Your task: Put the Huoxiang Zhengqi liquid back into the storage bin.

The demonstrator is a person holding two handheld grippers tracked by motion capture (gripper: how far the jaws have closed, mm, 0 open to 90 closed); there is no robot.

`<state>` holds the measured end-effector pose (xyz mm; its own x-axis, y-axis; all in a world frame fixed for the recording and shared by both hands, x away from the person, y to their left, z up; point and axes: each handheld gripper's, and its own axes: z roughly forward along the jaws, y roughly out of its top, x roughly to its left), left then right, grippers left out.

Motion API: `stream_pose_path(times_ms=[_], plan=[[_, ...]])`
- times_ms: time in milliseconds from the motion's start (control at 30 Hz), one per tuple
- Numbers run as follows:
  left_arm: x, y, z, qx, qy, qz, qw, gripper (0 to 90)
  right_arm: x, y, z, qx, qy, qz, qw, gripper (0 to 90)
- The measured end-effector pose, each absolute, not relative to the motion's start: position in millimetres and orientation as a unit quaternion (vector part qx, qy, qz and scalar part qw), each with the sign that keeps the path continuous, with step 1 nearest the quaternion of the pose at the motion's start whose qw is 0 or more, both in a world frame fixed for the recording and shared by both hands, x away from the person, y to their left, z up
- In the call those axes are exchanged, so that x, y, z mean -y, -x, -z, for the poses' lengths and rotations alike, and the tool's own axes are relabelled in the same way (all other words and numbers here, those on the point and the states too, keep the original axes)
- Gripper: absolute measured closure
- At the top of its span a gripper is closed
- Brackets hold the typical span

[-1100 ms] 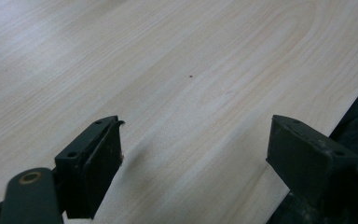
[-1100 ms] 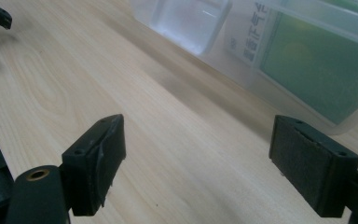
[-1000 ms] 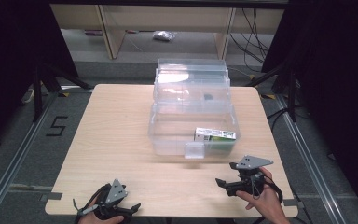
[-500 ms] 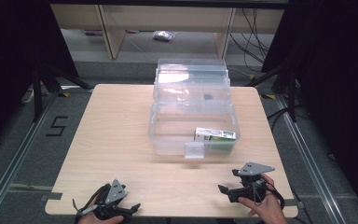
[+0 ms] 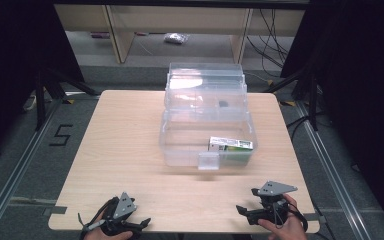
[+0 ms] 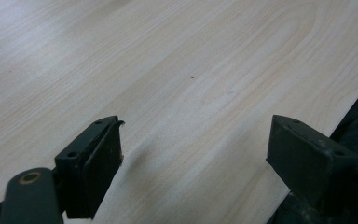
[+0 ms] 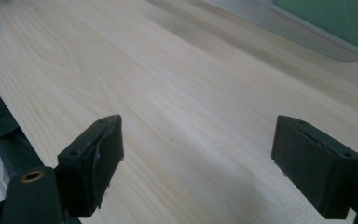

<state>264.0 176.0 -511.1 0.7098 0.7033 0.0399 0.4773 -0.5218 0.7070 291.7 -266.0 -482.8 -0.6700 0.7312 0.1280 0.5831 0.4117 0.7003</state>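
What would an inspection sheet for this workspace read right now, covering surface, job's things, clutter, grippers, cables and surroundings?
Surface: light wooden table, bare apart from the items below.
Job's things: clear plastic box mid-table, lid tipped open at the back; green and white carton inside, at its front right corner.
Clutter: nothing seen on the table.
Grippers: left gripper and right gripper both open, holding nothing, low over the near edge, apart from the box.
Cables: black cables on the floor beyond the table at the far right.
Surroundings: wooden shelf unit behind; small bag on the floor; a "5" floor mark at left.
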Motion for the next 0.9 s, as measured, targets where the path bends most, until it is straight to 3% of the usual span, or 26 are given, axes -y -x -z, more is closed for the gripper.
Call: stream_pose_path(times_ms=[900], plan=[[-175.1,-264.7,512.6,-0.342,-0.860,-0.163,0.343,17.3,267.5,-275.0,492.8,-0.842,-0.394,-0.350,0.114,16.9]])
